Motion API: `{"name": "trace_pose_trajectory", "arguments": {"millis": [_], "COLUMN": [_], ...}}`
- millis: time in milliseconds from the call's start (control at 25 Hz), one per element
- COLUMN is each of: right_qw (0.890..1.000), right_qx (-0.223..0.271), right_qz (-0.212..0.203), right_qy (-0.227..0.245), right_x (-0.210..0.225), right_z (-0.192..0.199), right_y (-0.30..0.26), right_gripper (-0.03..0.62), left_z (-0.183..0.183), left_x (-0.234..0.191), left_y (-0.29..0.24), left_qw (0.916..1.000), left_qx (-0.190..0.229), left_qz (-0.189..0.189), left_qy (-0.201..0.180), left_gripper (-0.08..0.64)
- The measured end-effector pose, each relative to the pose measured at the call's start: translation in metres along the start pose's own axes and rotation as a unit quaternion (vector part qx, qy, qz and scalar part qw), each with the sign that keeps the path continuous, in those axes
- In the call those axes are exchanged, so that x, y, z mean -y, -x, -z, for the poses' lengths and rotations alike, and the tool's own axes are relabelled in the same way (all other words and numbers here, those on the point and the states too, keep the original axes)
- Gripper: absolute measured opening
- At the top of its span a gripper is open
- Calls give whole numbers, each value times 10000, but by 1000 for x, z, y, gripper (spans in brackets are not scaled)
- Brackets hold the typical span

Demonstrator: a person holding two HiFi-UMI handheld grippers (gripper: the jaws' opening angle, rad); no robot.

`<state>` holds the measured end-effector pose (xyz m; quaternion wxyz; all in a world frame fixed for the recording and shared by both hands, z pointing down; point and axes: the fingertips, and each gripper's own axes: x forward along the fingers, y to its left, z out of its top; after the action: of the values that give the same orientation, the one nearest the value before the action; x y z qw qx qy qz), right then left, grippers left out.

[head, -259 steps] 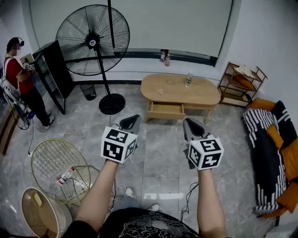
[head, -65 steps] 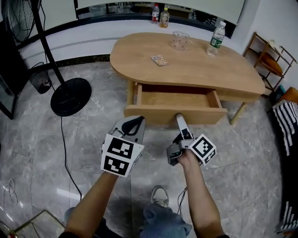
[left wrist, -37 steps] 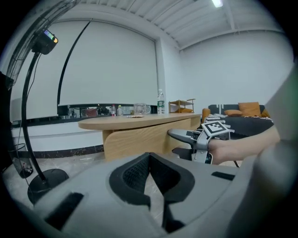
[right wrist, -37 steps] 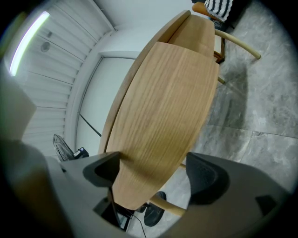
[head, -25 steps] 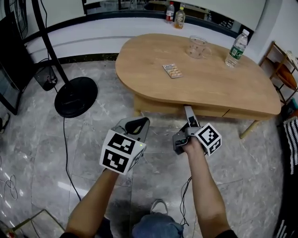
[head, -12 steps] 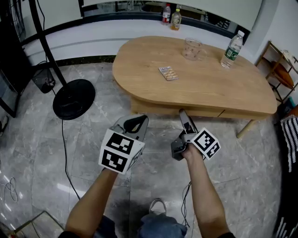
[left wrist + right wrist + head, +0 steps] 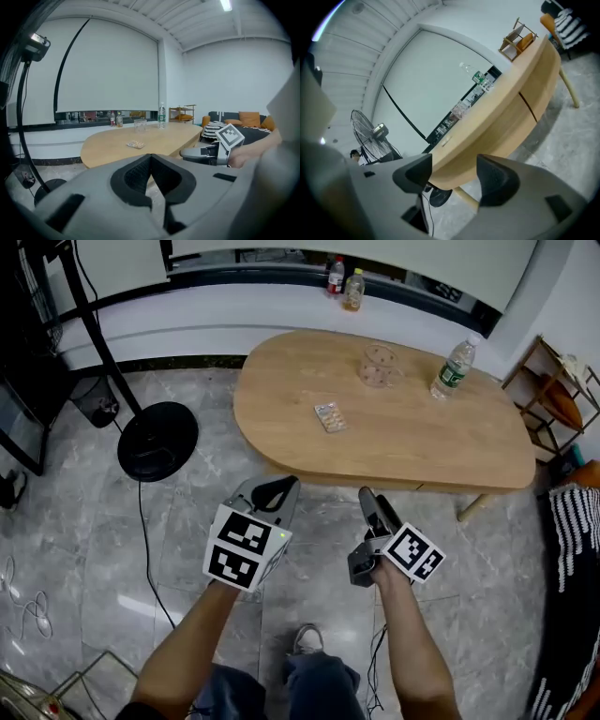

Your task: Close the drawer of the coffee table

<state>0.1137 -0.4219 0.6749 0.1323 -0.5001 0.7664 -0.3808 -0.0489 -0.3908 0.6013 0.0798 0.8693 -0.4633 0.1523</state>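
The drawer (image 7: 501, 125) is seen pushed in flush with the front of the coffee table (image 7: 412, 432). Both grippers are held clear of it, over the floor (image 7: 187, 531) — the left gripper (image 7: 274, 491) clenched on nothing, the right gripper (image 7: 370, 504) parted and empty, its jaws having just been closing.

The drawer (image 7: 497, 136) sits shut (front flush) under the oval coffee table (image 7: 403, 427).

we lose the fan (image 7: 157, 441) head past the top edge, we cannot identify the pack (image 7: 330, 416) on the coffee table (image 7: 412, 442)
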Motion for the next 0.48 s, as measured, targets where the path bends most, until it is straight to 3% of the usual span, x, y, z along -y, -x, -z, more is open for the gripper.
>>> {"name": "trace_pose_trajectory", "arguments": {"millis": [480], "right_qw": [9921], "right_qx": [-572], "right_qz": [-151], "right_qy": [1103], "right_x": [-180], "right_z": [-156], "right_y": [35], "right_gripper": [170], "left_z": [-202], "left_x": [4], "left_y": [66], "left_qw": [9990], "left_qx": [-428], "left_qz": [-92], "left_qy": [-104], "left_gripper": [6]}}
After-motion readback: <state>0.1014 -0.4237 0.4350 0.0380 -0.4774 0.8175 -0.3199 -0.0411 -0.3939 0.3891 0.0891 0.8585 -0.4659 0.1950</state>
